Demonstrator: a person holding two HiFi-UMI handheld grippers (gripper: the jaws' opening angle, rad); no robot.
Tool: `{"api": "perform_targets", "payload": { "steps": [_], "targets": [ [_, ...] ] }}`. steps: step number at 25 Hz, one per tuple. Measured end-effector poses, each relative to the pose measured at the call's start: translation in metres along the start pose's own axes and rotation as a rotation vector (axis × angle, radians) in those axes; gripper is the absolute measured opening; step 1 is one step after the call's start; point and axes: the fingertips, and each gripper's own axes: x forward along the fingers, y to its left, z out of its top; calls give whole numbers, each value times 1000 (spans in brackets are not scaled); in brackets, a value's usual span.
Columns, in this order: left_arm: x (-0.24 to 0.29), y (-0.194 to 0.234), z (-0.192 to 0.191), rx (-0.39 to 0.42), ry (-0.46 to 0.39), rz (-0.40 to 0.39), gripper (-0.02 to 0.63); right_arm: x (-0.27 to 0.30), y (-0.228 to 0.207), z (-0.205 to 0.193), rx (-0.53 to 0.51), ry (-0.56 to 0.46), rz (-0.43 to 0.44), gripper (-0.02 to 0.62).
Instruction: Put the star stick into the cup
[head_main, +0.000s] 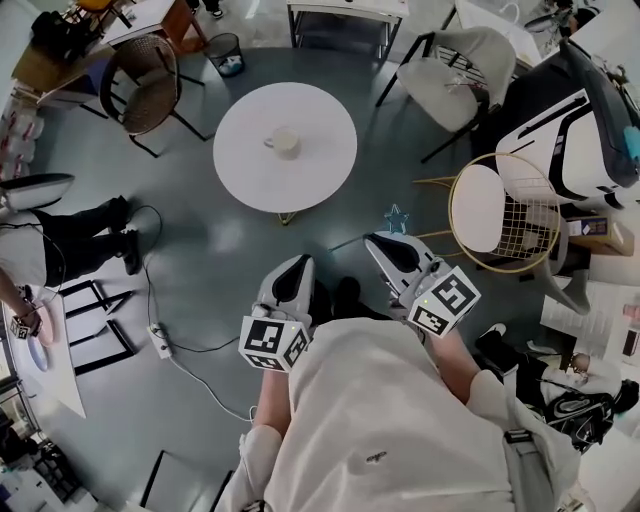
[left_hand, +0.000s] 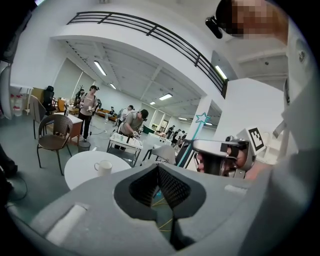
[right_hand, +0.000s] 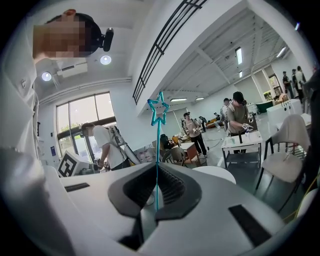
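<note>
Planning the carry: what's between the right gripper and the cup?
Head view: from right gripper with star stick to cup, only floor, then white table's bare top.

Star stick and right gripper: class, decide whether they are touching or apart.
Touching. In the right gripper view, the right gripper has its jaws shut on the thin shaft of the star stick, and the star stands above them.

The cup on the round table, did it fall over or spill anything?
No. The cup stands upright near the middle of the white table, with no spill showing around it. The star stick is not in it yet; it stands straight up, pinched in the right hand-held gripper. Nothing looks odd.
</note>
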Motion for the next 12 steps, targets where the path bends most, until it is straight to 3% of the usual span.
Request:
{"api": "perform_targets", "payload": {
  "steps": [7, 12],
  "targets": [
    [-12, 57, 30, 3, -31, 15, 11, 56, 4, 15, -44, 18, -15, 14],
    [-19, 67, 34, 10, -32, 8, 11, 67, 6, 19, -56, 10, -36, 15]
  ]
}}
